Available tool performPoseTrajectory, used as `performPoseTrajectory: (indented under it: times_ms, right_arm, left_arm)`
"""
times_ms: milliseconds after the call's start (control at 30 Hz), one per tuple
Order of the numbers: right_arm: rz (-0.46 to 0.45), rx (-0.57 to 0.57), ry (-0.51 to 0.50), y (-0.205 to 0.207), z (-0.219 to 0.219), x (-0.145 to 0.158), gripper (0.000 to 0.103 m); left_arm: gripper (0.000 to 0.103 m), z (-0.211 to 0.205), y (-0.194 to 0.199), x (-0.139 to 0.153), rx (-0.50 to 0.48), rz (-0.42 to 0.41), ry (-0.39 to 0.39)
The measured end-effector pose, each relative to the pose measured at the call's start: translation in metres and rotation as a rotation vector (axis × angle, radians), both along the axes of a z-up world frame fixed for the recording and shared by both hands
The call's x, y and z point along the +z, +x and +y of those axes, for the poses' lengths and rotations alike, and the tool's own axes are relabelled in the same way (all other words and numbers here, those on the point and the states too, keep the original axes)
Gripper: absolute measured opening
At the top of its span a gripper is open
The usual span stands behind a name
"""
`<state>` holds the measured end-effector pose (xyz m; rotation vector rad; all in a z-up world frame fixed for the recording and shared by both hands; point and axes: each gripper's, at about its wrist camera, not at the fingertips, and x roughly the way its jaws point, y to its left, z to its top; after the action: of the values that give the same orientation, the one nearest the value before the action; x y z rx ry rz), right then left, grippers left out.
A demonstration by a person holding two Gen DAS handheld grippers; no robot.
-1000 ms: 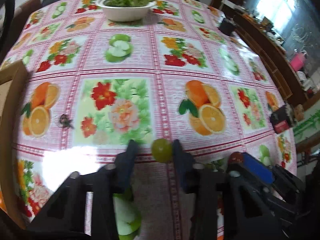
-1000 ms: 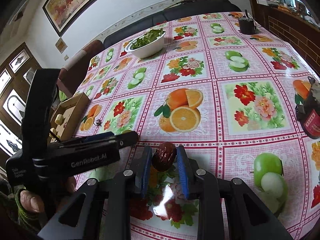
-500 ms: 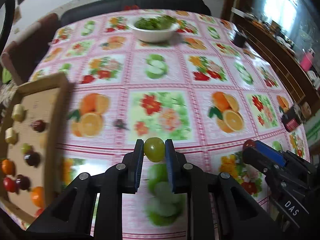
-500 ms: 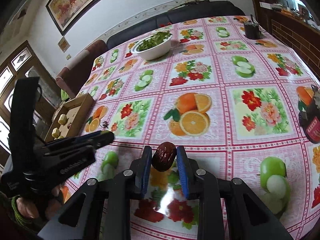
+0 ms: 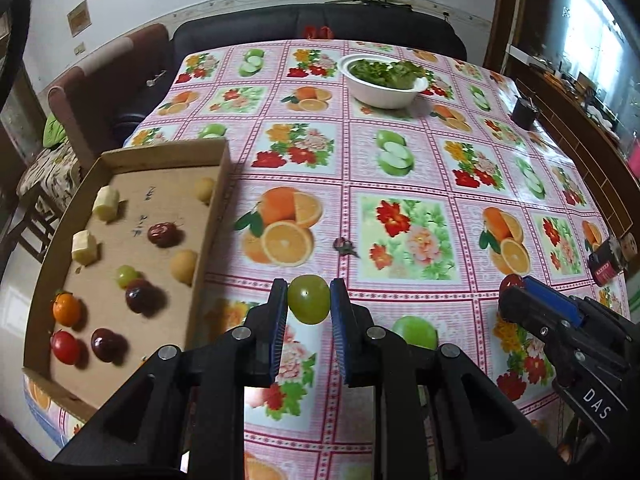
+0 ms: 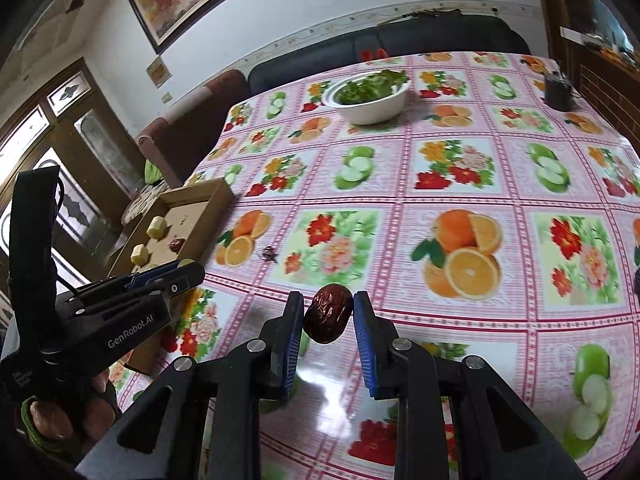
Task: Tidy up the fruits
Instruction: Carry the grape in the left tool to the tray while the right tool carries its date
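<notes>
A table [image 5: 400, 208] covered in a pink oilcloth printed with oranges, apples and flowers filled both views; at its far end stood a white bowl [image 5: 382, 94] of green leaves, and near the far right edge a small dark container [image 5: 523, 111]; a shallow cardboard tray [image 5: 208, 216] lay at the table's left edge, holding two pale yellow chunks, several dark red fruits, a green grape, two round yellowish fruits, a small orange fruit and a red one, all lying apart on its floor; the left gripper [image 5: 309, 300] hung above the cloth just right of the tray, its blue-padded fingers clamped on a green grape [image 5: 309, 299]; the right gripper [image 6: 328, 314] was likewise closed on a wrinkled dark red date [image 6: 328, 314], held above the cloth, well apart from the tray; a person's hand [image 6: 68, 416] in a green cuff grasped the left gripper's handle; a small dark scrap [image 5: 345, 246] lay on the cloth between an orange print and a flower print.
</notes>
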<state>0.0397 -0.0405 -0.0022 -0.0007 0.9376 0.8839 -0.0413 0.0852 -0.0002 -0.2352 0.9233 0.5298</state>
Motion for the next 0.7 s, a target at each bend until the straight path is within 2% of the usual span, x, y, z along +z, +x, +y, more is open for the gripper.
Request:
performPoseTrajectory:
  times_ms: [700]
  right_arm:
    - [-0.043,0.08,0.021,-0.009,0.051,0.021,0.026]
  left_arm:
    - [0.019,0.038,-0.035,0.009,0.104,-0.027,0.035]
